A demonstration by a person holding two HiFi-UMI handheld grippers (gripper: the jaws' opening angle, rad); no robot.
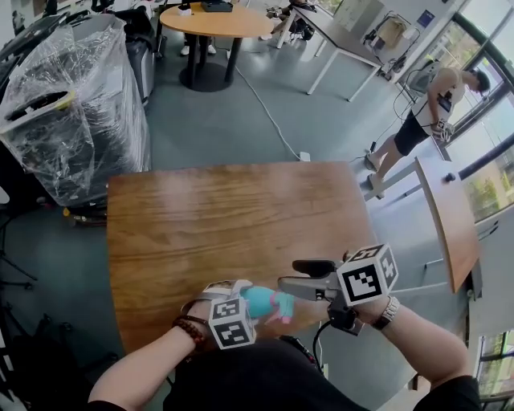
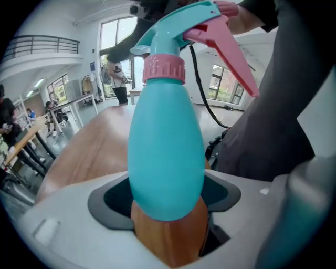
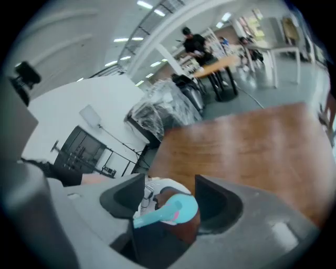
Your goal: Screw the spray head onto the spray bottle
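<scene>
The teal spray bottle (image 2: 165, 152) has a pink collar (image 2: 164, 67) and, on top of it, a teal spray head (image 2: 176, 23) with a pink trigger (image 2: 231, 52). My left gripper (image 2: 165, 195) is shut on the bottle's lower body and holds it over the near edge of the wooden table (image 1: 233, 225). In the head view the bottle (image 1: 261, 303) lies between the two grippers. My right gripper (image 1: 291, 278) is just right of it. In the right gripper view the right gripper (image 3: 168, 185) is open, and the spray head (image 3: 170, 211) shows beyond the jaws, untouched by either.
A plastic-wrapped stack (image 1: 72, 104) stands left of the table. A round table (image 1: 215, 22) and a long desk (image 1: 345, 40) are farther back. A person (image 1: 430, 112) bends near the windows at right, beside a tilted wooden panel (image 1: 450, 217).
</scene>
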